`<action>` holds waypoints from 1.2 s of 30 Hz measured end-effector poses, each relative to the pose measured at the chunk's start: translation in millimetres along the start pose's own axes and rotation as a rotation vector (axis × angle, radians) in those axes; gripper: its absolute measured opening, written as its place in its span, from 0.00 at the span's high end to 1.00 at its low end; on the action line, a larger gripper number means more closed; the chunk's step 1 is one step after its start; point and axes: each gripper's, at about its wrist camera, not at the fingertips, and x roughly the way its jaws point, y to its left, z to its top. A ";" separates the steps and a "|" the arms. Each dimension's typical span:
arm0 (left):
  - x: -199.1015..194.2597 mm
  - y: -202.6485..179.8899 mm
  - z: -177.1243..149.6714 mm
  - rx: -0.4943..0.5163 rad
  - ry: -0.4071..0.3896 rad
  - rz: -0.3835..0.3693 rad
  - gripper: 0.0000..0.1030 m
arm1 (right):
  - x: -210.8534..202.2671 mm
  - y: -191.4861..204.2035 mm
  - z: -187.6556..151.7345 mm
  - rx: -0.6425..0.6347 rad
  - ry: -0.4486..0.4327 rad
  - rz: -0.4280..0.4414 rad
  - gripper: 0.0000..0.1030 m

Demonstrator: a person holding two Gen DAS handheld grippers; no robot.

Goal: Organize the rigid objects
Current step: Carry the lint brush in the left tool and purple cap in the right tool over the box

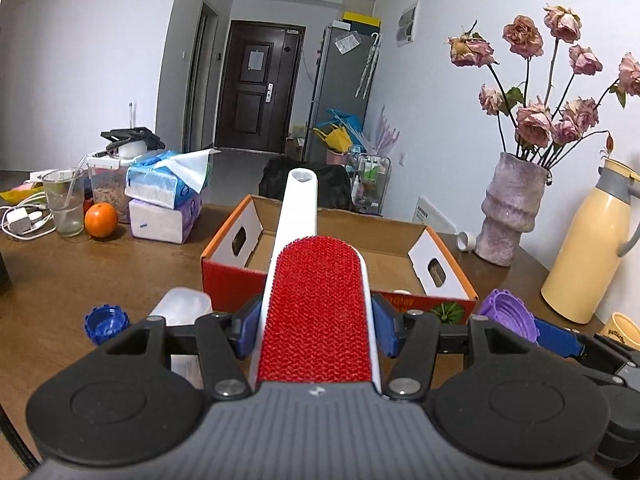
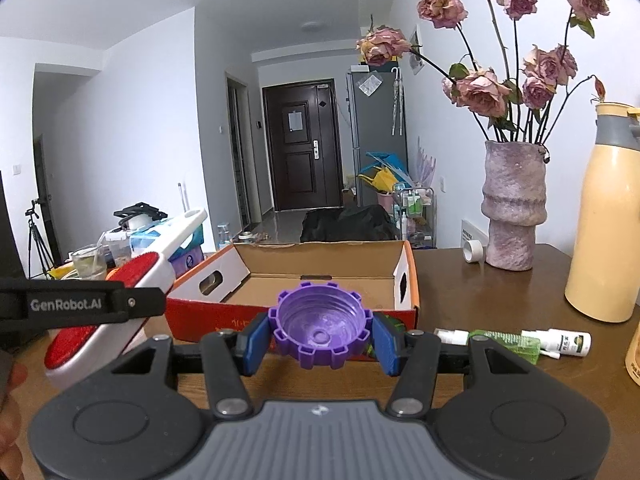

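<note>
Above the box, left gripper clamping lint brush, right gripper clamping purple cap, spray bottles seen only rightward

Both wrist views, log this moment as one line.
left gripper: shut on lint brush | right gripper: shut on purple cap | cardboard box: open, ahead of both

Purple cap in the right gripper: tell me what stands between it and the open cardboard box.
Nothing visible does. The purple cap, clamped in the right gripper, sits just short of the cardboard box, whose floor looks bare. Only the box's low red front wall lies ahead. The lint brush is off to the left.
</note>
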 end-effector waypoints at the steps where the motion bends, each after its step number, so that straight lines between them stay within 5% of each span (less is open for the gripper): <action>1: 2.6 -0.4 1.9 0.000 -0.001 0.003 0.44 | 3.3 0.4 1.4 0.001 0.000 0.000 0.48; 36: 98.5 2.4 56.3 -0.024 -0.021 0.045 0.44 | 99.9 -13.1 33.7 0.023 0.019 -0.028 0.48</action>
